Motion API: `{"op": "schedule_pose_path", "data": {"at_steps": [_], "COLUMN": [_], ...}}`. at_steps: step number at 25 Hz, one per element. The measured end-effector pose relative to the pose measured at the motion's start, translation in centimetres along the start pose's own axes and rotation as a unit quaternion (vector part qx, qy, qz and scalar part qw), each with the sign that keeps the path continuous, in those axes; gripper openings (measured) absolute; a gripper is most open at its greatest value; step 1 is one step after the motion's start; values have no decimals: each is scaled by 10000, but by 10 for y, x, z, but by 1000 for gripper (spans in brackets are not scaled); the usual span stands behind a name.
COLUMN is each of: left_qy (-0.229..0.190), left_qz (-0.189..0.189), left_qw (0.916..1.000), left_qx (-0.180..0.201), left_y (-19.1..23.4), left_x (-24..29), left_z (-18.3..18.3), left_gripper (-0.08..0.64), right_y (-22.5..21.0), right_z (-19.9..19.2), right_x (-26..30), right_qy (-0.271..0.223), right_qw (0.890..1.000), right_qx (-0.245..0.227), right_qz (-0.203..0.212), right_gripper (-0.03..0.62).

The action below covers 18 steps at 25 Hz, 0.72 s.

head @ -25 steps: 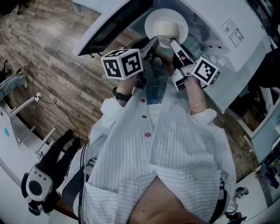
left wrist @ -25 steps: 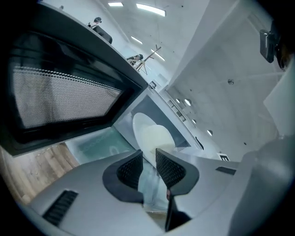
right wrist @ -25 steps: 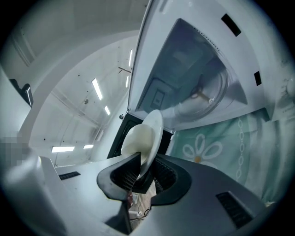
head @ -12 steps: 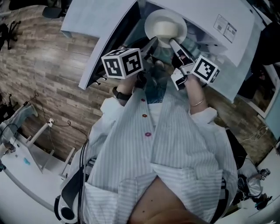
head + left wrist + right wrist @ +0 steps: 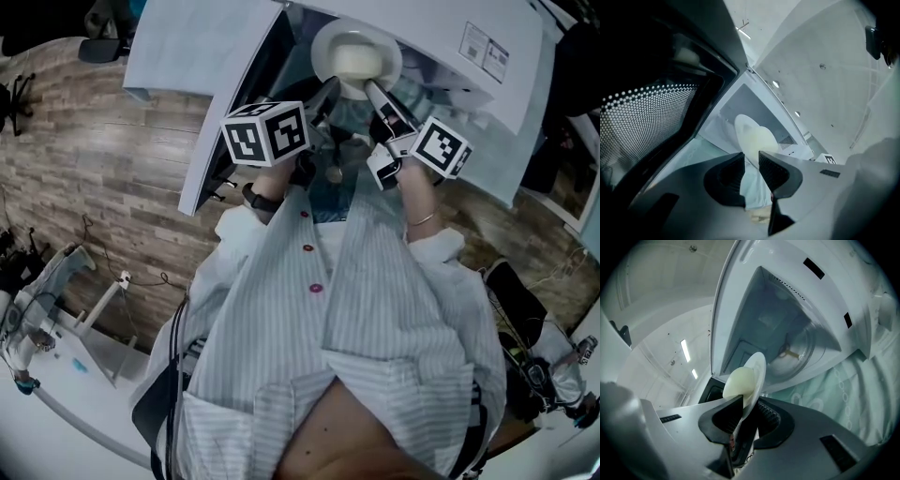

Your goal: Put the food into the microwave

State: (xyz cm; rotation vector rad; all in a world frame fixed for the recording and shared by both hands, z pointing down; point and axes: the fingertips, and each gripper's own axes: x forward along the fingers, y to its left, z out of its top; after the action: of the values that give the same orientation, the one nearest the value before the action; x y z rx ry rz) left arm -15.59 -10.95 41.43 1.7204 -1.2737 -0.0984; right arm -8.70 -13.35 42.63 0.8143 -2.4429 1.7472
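Head view with both tool views. We see the right tool clamped on the lower rim of a white plate, one jaw on each face of the rim. The plate carries a pale, rounded mound of food. In the right tool view we read the plate as tipped up on edge, with the food on the face turned towards the left jaw.

The plate is held in the air just in front of the mouth of a white microwave. The door stands swung open at the person's left, and its dotted window mesh shows in the left tool view. Inside the oven we make out a glass turntable with nothing on it. The food is thus outside the oven.

The left tool points at the same plate from the left. Its jaws stand a little apart and grip nothing, and the plate and food lie beyond their tips. A patterned cloth covers the tabletop under the microwave.
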Motion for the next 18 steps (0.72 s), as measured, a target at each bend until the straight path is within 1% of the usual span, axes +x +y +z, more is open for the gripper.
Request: {"op": "schedule_pose_path", "data": {"at_steps": [14, 18], "left_qy": [198, 223], "left_qz": [-96, -118], "left_qw": [9997, 9995], "left_qx": [141, 188], "left_y": [10, 13], "left_x": [20, 36], "left_z": [-11, -11], "left_gripper": [91, 91], "right_y": [-25, -38], "right_z": [-1, 7], "right_x": [1, 4], "right_qy": [-260, -292], "right_qw": [9991, 9987], "right_qx": [-47, -137], "right_qz": [-319, -389], "right_gripper": [75, 81]}}
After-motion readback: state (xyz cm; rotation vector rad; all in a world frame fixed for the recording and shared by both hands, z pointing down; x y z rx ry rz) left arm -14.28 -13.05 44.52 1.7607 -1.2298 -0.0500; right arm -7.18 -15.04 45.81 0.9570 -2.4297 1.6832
